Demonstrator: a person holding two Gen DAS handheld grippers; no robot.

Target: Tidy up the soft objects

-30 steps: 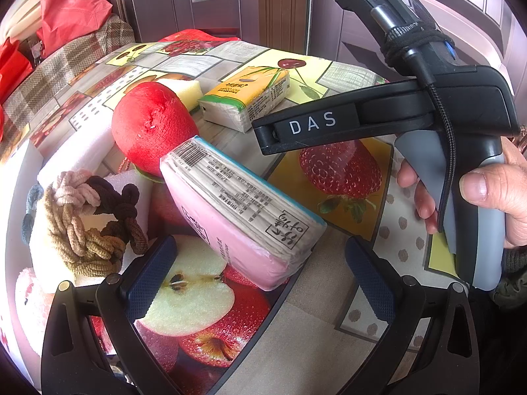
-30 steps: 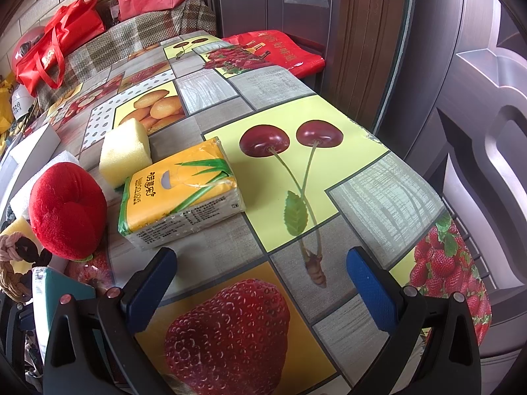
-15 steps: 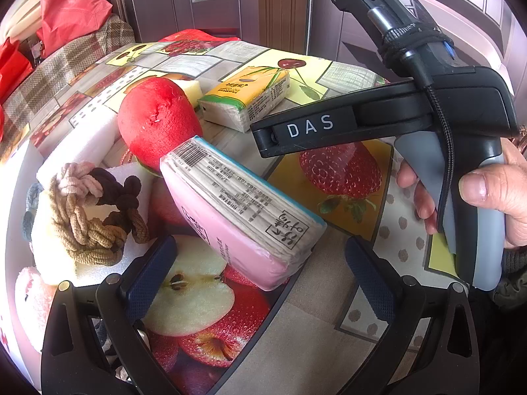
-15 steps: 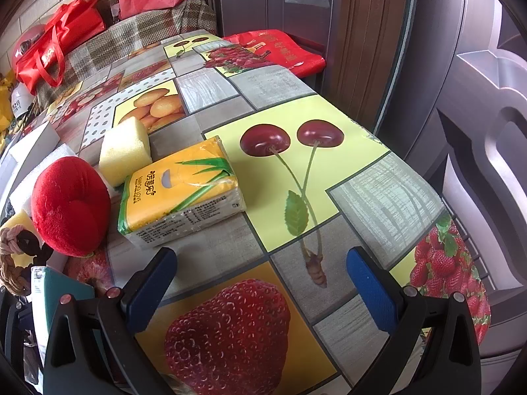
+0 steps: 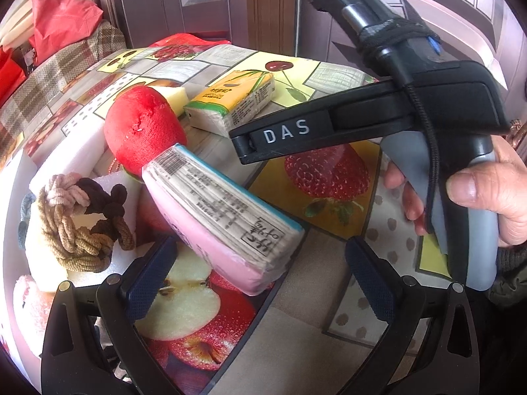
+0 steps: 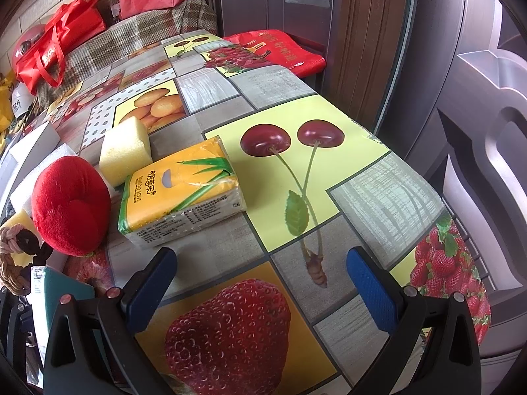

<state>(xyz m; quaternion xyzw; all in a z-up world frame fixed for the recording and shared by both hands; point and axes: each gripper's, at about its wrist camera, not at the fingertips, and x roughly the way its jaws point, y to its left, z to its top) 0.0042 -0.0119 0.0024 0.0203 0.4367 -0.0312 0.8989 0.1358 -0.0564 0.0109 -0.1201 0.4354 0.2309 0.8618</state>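
A pink and teal tissue pack lies tilted just in front of my open left gripper, leaning on a red plush cushion. The cushion also shows in the right wrist view. A yellow tissue pack lies ahead and left of my open, empty right gripper; it also shows in the left wrist view. A yellow sponge sits behind it. Braided hair ties rest on white foam at the left.
The fruit-print tablecloth covers the table, whose right edge drops near a dark door. Red bags lie on a checked cloth at the back. The right gripper's body and the hand crosses the left wrist view.
The red cushion has shifted toward the yellow pack and stands more upright. The hair ties and foam have shifted a little in the left view. Both grippers stay open.
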